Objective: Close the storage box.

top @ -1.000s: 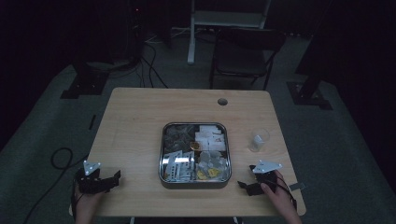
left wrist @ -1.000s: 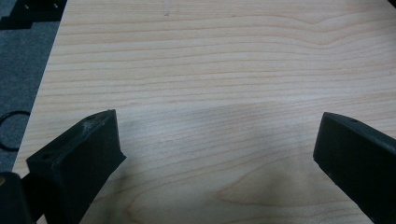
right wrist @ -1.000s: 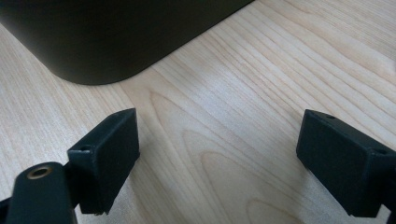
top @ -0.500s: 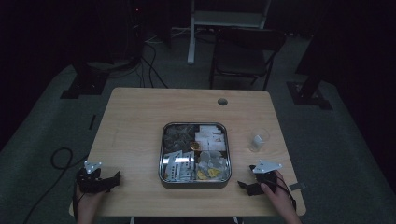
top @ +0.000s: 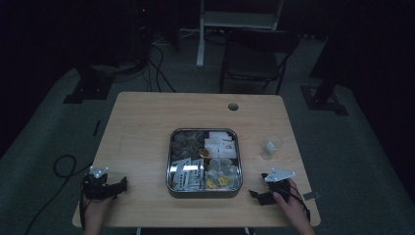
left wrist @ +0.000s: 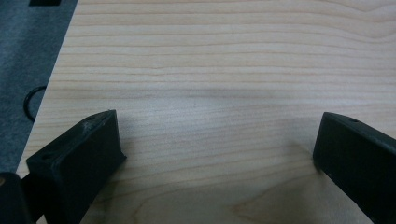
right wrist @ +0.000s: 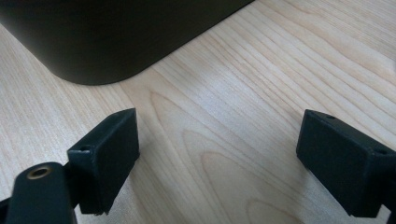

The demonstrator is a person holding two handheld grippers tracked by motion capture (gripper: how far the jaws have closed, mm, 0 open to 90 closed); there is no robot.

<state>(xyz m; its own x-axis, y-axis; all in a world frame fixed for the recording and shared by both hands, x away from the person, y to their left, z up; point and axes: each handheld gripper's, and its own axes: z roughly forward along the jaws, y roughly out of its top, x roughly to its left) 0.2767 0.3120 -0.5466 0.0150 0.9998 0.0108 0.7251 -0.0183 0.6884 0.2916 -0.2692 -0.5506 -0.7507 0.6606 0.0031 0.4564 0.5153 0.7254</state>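
Both grippers idle and empty at the near table edge, tin untouched.

Left gripper (top: 122, 186) and right gripper (top: 254, 194), jaws spread wide, sit either side of the square metal tin (top: 204, 189) of packets at table centre. Likely risks: right one close to the tin's near corner, a low sweep could shove it; clear plastic cup (top: 270, 147) right of the tin tips easily. Pale wood table (top: 142, 127), cable hole beyond tin; dim room, chair (top: 257, 54) and cables behind.
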